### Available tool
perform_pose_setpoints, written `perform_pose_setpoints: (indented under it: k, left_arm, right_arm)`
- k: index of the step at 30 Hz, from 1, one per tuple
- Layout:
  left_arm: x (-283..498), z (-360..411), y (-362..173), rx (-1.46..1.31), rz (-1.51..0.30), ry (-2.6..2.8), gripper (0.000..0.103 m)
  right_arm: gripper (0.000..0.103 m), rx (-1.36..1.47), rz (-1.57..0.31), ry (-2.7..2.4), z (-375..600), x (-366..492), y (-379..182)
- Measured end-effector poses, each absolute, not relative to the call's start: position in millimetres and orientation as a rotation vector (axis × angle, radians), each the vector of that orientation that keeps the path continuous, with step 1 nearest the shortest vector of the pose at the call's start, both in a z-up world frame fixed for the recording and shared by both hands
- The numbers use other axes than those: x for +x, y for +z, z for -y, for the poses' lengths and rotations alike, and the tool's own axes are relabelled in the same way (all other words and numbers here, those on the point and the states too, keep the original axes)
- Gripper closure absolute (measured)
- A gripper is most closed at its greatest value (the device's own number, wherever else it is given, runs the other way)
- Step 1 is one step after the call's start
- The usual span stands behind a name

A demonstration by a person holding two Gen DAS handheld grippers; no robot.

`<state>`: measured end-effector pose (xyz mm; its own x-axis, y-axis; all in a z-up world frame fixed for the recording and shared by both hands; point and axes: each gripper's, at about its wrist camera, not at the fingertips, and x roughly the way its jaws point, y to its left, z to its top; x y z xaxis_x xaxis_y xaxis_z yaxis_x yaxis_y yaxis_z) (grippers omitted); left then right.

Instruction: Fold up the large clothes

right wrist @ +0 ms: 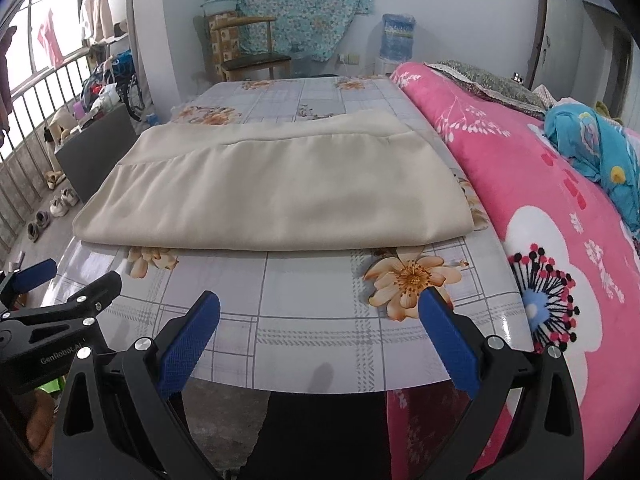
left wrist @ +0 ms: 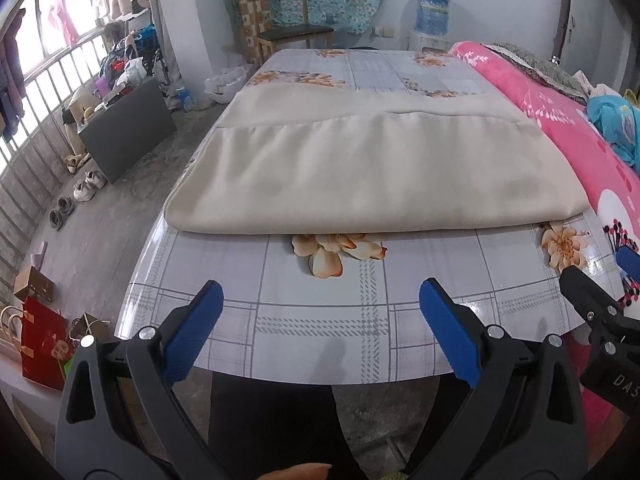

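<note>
Our left gripper (left wrist: pixel 320 312) and right gripper (right wrist: pixel 320 320) hover spread wide and empty over the near table (left wrist: pixel 320 344) edge. Only the right view shows the whole pink blanket (right wrist: pixel 560 208); only the left shows red gift bags (left wrist: pixel 42 350). The beige garment (left wrist: pixel 360 172) lies folded flat mid-table, layered, edges aligned.

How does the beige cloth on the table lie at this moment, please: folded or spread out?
Folded. The beige cloth lies in layers on the table: an upper layer's edge crosses it, and its near edge is a rounded fold.
</note>
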<state>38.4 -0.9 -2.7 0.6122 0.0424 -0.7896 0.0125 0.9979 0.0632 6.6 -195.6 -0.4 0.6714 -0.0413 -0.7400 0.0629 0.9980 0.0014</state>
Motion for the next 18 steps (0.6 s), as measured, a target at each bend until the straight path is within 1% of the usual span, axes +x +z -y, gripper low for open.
perform_pose_setpoints:
  k: [18]
  left_arm:
    - [38.2, 3.9, -1.3, 0.064, -0.911, 0.013, 0.008]
  right_arm:
    - [0.006, 0.032, -0.849, -0.069, 198.2, 6.8, -1.3]
